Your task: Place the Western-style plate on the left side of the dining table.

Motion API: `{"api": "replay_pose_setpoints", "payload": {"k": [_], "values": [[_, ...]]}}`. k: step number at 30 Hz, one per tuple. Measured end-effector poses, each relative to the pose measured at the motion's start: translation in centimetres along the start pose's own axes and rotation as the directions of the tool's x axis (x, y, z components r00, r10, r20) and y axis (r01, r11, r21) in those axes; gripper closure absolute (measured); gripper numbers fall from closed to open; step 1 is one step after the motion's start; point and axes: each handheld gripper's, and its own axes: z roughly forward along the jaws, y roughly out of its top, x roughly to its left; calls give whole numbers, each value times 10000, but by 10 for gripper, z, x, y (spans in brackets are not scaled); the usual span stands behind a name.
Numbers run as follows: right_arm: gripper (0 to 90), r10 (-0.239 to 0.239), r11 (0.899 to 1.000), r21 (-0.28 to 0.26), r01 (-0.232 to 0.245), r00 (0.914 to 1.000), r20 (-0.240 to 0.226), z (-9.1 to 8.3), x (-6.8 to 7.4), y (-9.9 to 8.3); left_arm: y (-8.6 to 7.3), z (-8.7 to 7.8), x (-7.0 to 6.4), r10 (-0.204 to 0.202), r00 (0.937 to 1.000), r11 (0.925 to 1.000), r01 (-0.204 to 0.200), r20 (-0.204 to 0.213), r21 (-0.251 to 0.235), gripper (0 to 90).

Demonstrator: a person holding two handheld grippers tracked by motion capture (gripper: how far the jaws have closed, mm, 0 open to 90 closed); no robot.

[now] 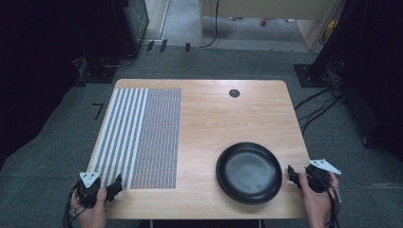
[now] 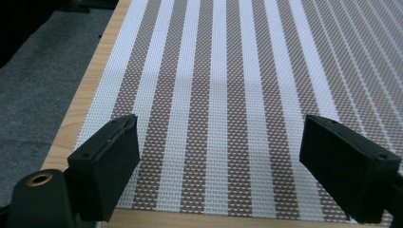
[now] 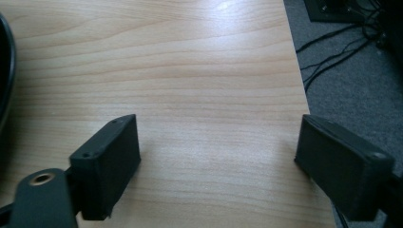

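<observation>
A woven placemat (image 1: 140,135) lies on the left half of the wooden table (image 1: 214,118); its left part has broad white and brown stripes and its right part is finely patterned. An empty black plate (image 1: 249,172) sits at the front right. My left gripper (image 1: 114,186) is held at the mat's front left corner. In the left gripper view it (image 2: 218,135) stands open just above the placemat (image 2: 218,71), holding nothing. My right gripper (image 1: 293,176) hovers just right of the plate. It (image 3: 216,137) is open over bare table (image 3: 190,57), with the plate's rim (image 3: 4,71) at the left edge.
A round black cable hole (image 1: 234,93) sits near the table's far edge. Grey carpet surrounds the table, with cables (image 1: 316,107) on the floor at the right and dark stands at the back corners. The table's right edge (image 3: 297,80) runs close to my right gripper.
</observation>
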Motion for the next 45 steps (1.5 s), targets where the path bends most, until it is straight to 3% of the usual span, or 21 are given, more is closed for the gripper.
{"api": "replay_pose_setpoints", "payload": {"k": [4, 7, 8, 9, 16, 17, 24, 28, 33, 37, 45], "values": [[131, 8, 10000, 3, -8, 10000, 2, 0, 0, 0, 8, -2, -9, 27, 9995, 9999, -23, 314, -106, 113], [127, 60, 10000, 10, -60, 10000, 64, 1, 1, 1, 18, -2, -26, 252, 9981, 9994, -239, 562, -232, 113], [120, 94, 10000, 13, -95, 9999, 80, 2, 1, 1, 25, -1, -38, 449, 9961, 9987, -430, 759, -271, 113], [120, 94, 10000, 13, -95, 9999, 80, 2, 1, 1, 25, -1, -38, 449, 9961, 9987, -430, 759, -271, 113], [86, 108, 9999, 99, -109, 9999, 116, 6, 1, 5, 53, 7, -85, 902, 9854, 9945, -813, 1446, -661, 111], [86, 108, 9999, 99, -109, 9999, 116, 6, 1, 5, 53, 7, -85, 902, 9854, 9945, -813, 1446, -661, 104], [86, 104, 9999, 96, -105, 9999, 120, 6, 1, 5, 67, 11, -118, 1132, 9751, 9907, -961, 1906, -964, 103], [86, 97, 9999, 94, -98, 9999, 121, 6, 1, 5, 70, 16, -132, 1039, 9696, 9910, -821, 2214, -1054, 115], [89, 165, 9998, 85, -166, 9997, 174, 6, 2, 6, 66, 20, -158, 1721, 9492, 9826, -1466, 2633, -1140, 119], [137, 720, 9973, -164, -714, 9967, 374, 7, 1, 8, 61, 20, -175, 1989, 9325, 9785, -1718, 3014, -1140, 121], [165, 1143, 9914, -731, -1088, 9905, 758, -7, 0, 14, 56, 18, -192, 2237, 9136, 9740, -1965, 3397, -1129, 124]]}}
